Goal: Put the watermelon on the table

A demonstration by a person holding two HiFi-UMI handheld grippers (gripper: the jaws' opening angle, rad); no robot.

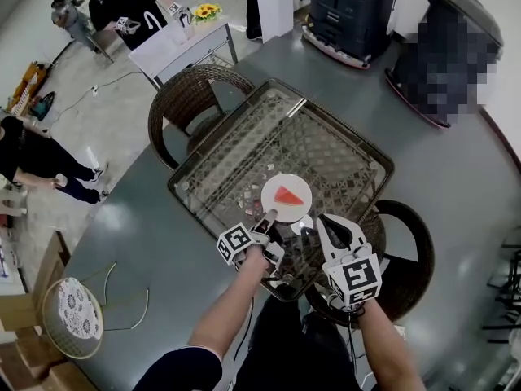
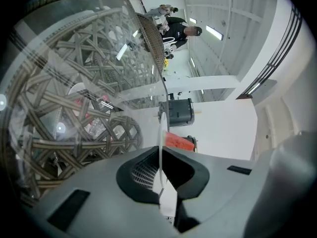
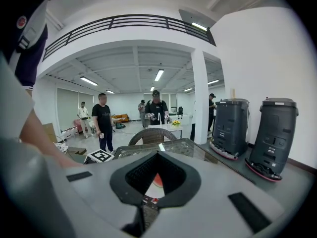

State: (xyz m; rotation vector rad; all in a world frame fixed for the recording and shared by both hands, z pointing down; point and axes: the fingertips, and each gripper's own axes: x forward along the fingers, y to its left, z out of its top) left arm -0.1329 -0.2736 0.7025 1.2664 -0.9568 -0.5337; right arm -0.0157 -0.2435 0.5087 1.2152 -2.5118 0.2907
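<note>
The left gripper [image 1: 268, 216] grips the rim of the plate [image 1: 286, 206] carrying the watermelon [image 1: 290, 195], by the table's [image 1: 244, 129] near edge. The right gripper's [image 1: 338, 228] jaws stand apart, empty.

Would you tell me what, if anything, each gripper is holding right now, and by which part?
The left gripper grips the white plate by its near rim, with the watermelon slice on it. The right gripper is open and holds nothing.
</note>
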